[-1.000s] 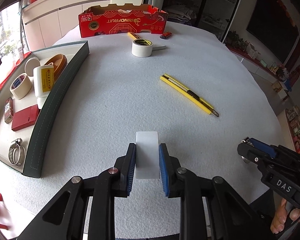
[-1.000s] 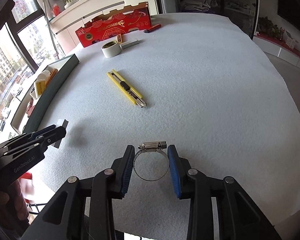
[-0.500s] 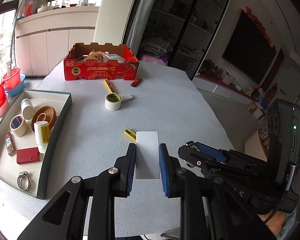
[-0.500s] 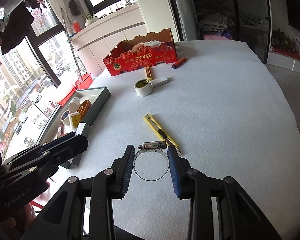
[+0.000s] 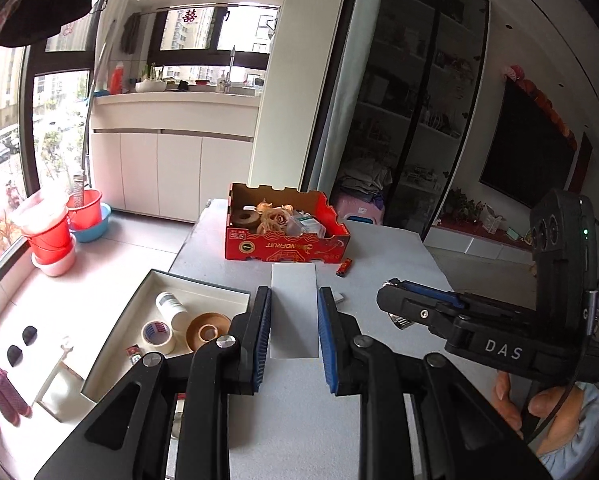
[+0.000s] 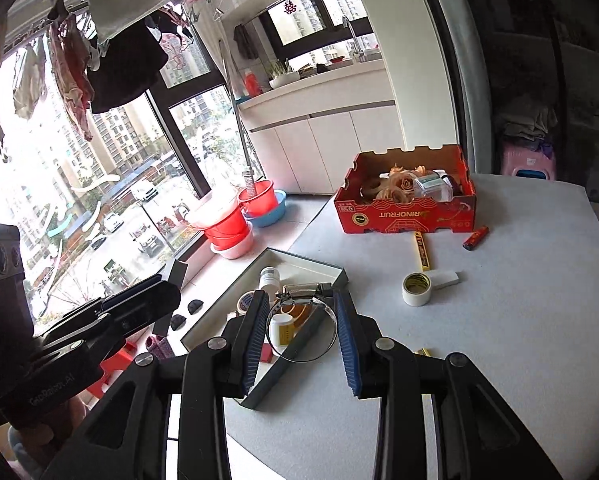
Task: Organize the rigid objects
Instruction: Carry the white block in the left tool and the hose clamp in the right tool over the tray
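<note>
Blue-padded jaws of the left gripper (image 5: 293, 334) are clamped on a flat white rectangular block (image 5: 294, 314), held upright between them and lifted clear of the grey felt-covered table (image 5: 299, 432). In the other view, the right gripper (image 6: 302, 330) is closed on a round metal hose clamp (image 6: 301, 326), its pads pressing the ring's two sides, with the clamp's screw housing at the far edge. Both held things hang in the air above the table's near left part.

Just beyond and below the grippers lies a shallow dark-green tray with a pale lining (image 6: 295, 344). Inside it sit a white bottle with a yellow label (image 6: 282, 330), a roll of cream tape with a red and blue core (image 5: 158, 337), a brown tape ring (image 5: 207, 330) and a white cylindrical container (image 5: 170, 308).

Farther out on the table stand a small roll of white tape with a yellow core (image 6: 416, 289), a white eraser-like block (image 6: 445, 279) touching it, and a narrow yellow box (image 6: 423, 251) behind. A red lighter (image 6: 475, 238) lies to the right of these.

At the far edge sits a red cardboard fruit box (image 6: 409, 216), filled with dried roses and a clear plastic container.
</note>
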A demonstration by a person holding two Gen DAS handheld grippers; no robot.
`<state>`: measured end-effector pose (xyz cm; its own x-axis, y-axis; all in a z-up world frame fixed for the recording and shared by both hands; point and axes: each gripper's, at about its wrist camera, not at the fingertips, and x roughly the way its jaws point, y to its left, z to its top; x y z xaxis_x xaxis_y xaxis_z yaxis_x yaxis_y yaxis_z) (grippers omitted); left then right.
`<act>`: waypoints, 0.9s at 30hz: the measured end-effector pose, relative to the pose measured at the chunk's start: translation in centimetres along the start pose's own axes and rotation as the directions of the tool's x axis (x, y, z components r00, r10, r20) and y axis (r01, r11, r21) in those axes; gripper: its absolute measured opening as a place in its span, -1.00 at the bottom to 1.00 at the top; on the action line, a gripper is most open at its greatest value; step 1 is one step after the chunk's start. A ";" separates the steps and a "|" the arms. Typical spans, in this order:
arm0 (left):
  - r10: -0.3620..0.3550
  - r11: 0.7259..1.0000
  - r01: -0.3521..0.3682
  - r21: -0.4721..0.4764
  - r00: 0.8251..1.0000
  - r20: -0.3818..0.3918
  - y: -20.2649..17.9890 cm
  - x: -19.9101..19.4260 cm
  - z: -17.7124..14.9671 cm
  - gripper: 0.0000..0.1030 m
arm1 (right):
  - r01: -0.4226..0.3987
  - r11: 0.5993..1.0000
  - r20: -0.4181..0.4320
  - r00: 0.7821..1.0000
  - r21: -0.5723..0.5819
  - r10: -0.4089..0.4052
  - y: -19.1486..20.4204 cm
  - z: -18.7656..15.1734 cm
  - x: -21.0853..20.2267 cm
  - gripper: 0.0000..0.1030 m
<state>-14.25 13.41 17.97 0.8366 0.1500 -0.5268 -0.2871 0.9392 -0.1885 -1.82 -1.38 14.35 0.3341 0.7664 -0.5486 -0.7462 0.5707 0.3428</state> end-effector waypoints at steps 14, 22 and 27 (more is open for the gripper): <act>0.306 0.943 -0.311 -0.119 0.950 -0.061 11.8 2.0 -2.6 -0.52 | -0.080 0.994 -0.135 0.988 -0.080 0.069 5.0 1.7 9.6 -0.32; 0.287 0.938 -0.310 -0.153 0.945 -0.159 12.6 7.0 -6.0 -0.52 | -0.039 0.995 -0.220 0.975 -0.087 0.019 4.4 0.0 14.0 -0.32; 0.267 0.936 -0.305 -0.175 0.940 -0.210 13.0 9.3 -7.1 -0.52 | -0.015 0.996 -0.254 0.967 -0.092 -0.009 3.7 -0.3 16.0 -0.32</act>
<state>-13.54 24.85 4.74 0.6120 0.3274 -0.7199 -0.6059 0.7792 -0.1607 0.55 12.91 6.64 0.1830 0.6613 -0.7274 -0.8009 0.5294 0.2798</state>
